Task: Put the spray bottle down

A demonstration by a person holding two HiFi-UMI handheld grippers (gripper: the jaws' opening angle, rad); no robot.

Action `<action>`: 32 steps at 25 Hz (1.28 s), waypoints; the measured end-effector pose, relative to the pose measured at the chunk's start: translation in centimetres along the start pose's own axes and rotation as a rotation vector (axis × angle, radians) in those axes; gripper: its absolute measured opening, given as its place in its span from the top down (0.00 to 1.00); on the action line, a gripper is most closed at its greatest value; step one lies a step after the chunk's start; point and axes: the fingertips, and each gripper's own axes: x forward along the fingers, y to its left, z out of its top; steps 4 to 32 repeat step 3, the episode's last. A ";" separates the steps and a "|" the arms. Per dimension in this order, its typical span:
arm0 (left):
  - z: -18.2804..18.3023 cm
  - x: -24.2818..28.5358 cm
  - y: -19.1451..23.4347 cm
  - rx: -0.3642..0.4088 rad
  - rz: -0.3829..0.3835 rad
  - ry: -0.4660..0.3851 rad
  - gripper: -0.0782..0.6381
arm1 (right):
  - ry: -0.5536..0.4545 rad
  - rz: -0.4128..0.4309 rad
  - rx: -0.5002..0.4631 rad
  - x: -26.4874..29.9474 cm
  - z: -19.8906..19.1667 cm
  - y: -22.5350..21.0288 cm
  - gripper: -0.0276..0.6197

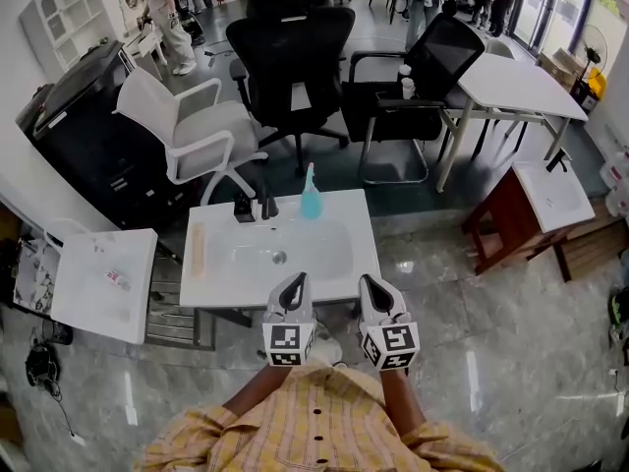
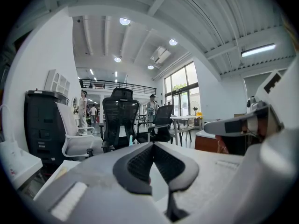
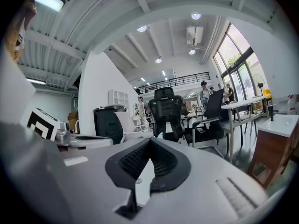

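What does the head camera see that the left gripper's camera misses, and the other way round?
Only the head view: the basin of the white rectangular sink from above, and the person's yellow checked shirt. Only the left gripper view: the white beamed ceiling with round lamps, and the left gripper close up, its jaws shut and empty. Both: the black mesh office chair and white armchair; the translucent blue spray bottle, plain at the sink's back edge from the head, seems only a pale sliver past the jaws.
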 end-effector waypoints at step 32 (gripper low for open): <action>-0.3 -0.4 0.1 -0.001 0.000 -0.003 0.89 | 0.002 -0.004 0.000 -0.2 -0.3 0.3 0.96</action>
